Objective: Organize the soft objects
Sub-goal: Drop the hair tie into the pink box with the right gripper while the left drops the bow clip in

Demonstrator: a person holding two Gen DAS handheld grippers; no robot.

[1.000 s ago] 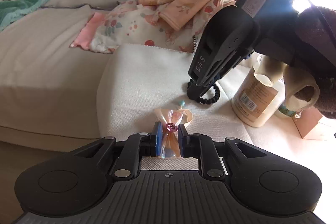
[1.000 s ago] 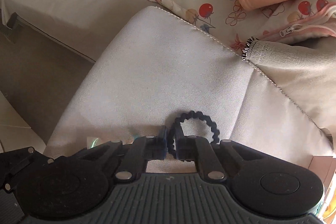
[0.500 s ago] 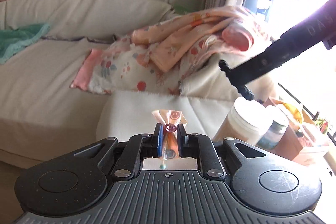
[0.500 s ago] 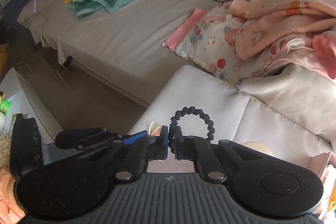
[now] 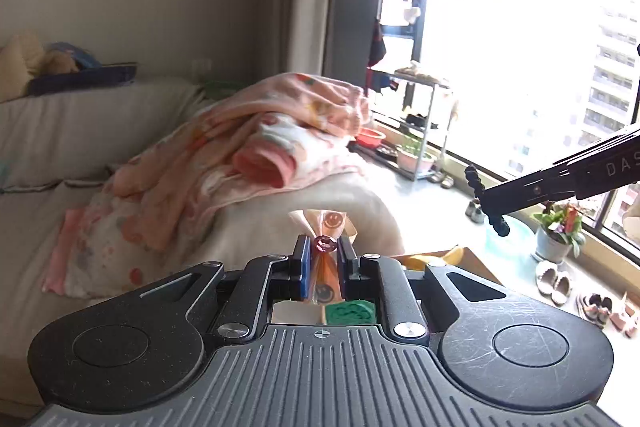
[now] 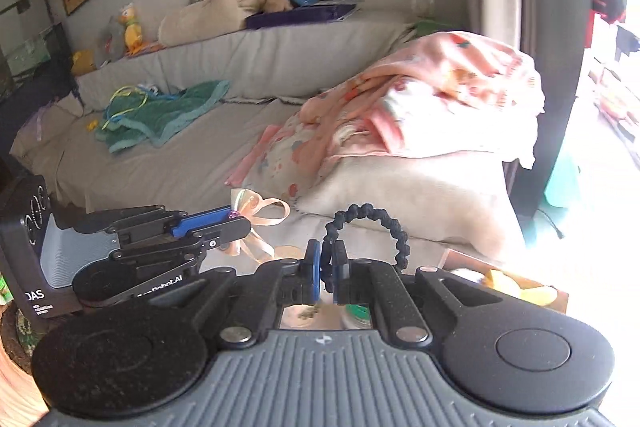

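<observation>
Between the left tongs [image 5: 324, 263], pinched at its knot, sits the ribbon bow [image 5: 330, 227], loops poking forward above the sofa [image 5: 60, 131]. The right tongs [image 6: 327, 269] nip the black hair tie [image 6: 370, 217], its ring standing clear ahead.

"DAS" on right hand-held gripper [image 5: 494, 203], "DAS" on left hand-held gripper [image 6: 236, 223]

The bow [image 5: 325, 227] is glossy, translucent ribbon with a shiny pink gem; the hair tie [image 6: 366, 227] is matt black, knobbly braid. The blanket [image 6: 420, 99] is soft printed cloth, the sofa [image 6: 160, 167] a plain matt weave, the towel [image 6: 168, 115] fuzzy green.
</observation>
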